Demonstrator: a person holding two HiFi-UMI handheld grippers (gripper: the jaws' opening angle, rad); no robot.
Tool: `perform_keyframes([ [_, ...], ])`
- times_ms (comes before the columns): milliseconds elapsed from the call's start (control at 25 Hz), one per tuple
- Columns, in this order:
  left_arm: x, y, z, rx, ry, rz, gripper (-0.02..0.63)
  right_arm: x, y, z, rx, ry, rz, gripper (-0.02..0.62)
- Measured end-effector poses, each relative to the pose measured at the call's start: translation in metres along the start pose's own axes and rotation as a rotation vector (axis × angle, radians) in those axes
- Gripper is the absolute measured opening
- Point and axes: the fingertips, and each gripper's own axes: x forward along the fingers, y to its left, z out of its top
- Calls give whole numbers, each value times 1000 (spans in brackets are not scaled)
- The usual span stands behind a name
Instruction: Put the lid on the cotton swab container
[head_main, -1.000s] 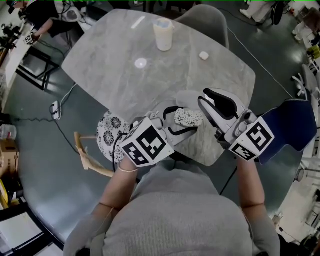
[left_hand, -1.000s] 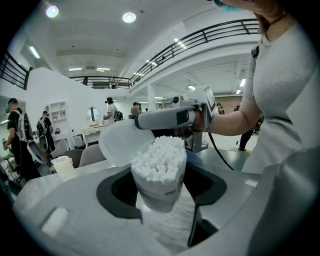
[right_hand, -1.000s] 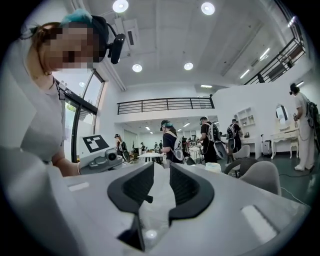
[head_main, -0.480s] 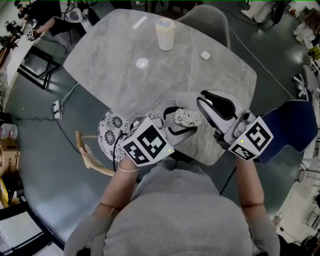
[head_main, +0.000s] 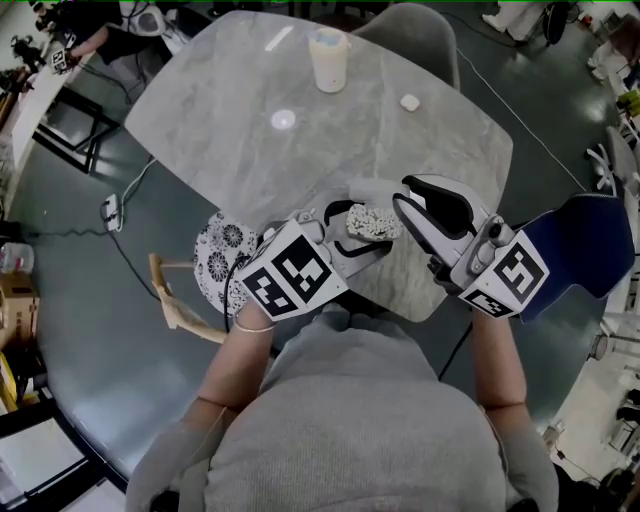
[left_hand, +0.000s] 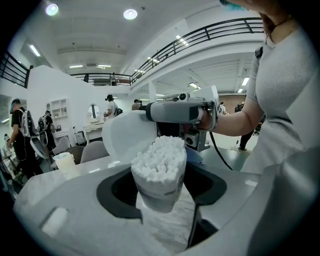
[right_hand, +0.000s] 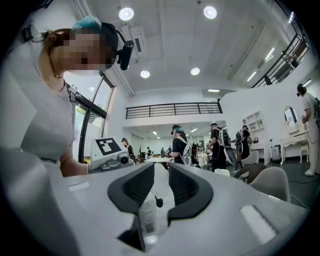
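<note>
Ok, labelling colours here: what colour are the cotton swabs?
White, filling the cotton swab container; best in left gripper view.

**One above, two at the jaws**

The head view looks steeply down on the table (head_main: 220, 150), with the left gripper (head_main: 366, 228) and right gripper (head_main: 404, 196) at lower centre. Each gripper view sits close behind its jaws, facing the other gripper.

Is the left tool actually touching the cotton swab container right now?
Touching. The left gripper view shows the cotton swab container standing between the left tool's two dark pads, with a pad pressed against each side of its body and no gap showing.
</note>
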Motion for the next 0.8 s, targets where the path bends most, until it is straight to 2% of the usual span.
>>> perform_keyframes([
  [240,0,-1,3,-9,-2,10,265,-6,10,3,-51,-10,33,87],
  [800,0,-2,6,-23,2,28,264,-13,23,5,-88,-16,67,98],
])
